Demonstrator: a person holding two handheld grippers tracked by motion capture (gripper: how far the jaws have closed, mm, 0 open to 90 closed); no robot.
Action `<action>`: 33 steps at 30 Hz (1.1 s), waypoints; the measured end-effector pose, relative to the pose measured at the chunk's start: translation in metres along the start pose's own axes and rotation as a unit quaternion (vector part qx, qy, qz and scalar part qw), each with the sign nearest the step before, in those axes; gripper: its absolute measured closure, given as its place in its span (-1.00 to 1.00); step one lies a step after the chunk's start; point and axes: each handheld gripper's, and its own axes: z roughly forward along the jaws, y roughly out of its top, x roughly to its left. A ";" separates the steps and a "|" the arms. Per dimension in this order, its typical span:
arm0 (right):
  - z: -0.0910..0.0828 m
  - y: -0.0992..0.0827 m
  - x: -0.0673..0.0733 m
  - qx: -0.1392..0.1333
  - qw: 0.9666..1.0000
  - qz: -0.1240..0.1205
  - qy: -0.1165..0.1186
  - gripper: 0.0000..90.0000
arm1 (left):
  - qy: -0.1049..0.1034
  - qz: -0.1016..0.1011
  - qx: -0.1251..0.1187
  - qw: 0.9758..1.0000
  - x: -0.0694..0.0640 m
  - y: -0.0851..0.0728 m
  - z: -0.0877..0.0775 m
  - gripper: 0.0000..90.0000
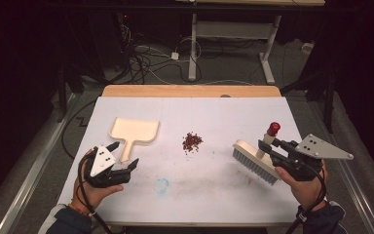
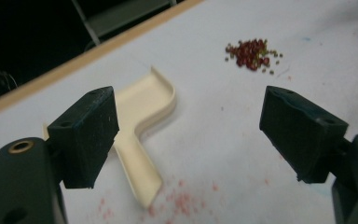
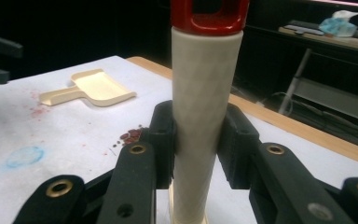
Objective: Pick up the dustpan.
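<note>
A: Start at the left of the high view. What is the left gripper [image 1: 124,155] doing?

B: Its jaws stand spread wide with nothing pinched. It sits low and left on the white table [image 1: 214,190], and the cream dustpan [image 1: 135,131] lies just above it in the frame.

A: Which way does the dustpan run?

B: Its long axis goes from the scoop in the upper part of the frame down through the handle toward the bottom. The handle end comes down between the open jaws. In the left gripper view the handle [image 2: 137,172] passes just beside the left-hand jaw, off-centre in the gap, and I cannot tell whether it touches that jaw.

A: So that hand is the nearer one to the dustpan?

B: By far. I would say the next move is to centre the gap on the handle and close across its narrow width.

A: And the middle of the frame?

B: A small heap of red beans [image 1: 192,141] lies there, apart from both tools, between dustpan and brush.

A: The right side?

B: The right gripper [image 1: 268,146] is clamped on the pale handle of the brush [image 1: 255,163], below its red cap [image 1: 273,128]. The right gripper view shows both jaws pressed against the handle [image 3: 200,121]. The bristles sit on the table, right of the beans, well apart from the heap.
</note>
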 end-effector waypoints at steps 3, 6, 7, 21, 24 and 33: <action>-0.002 0.000 0.000 -0.003 1.000 -0.002 -0.003 0.55 | 0.005 -0.012 0.019 1.000 0.000 -0.012 -0.004 -0.57; -0.004 0.000 -0.001 -0.007 1.000 0.002 -0.001 0.55 | 0.005 -0.024 0.028 0.999 -0.002 -0.019 -0.006 -0.53; -0.004 0.000 0.000 -0.009 1.000 0.002 -0.004 0.55 | 0.005 -0.024 0.028 0.999 -0.002 -0.019 -0.006 -0.53; 0.007 0.001 0.000 -0.016 1.000 -0.001 0.000 0.55 | -0.005 -0.043 0.063 0.997 -0.003 -0.030 -0.004 -0.53; 0.008 0.000 -0.001 -0.017 1.000 0.001 -0.002 0.55 | -0.006 -0.044 0.080 0.996 -0.003 -0.030 0.005 -0.53; 0.008 0.000 -0.002 -0.016 1.000 0.004 -0.009 0.55 | 0.004 -0.079 0.104 0.991 0.011 -0.022 0.030 -0.53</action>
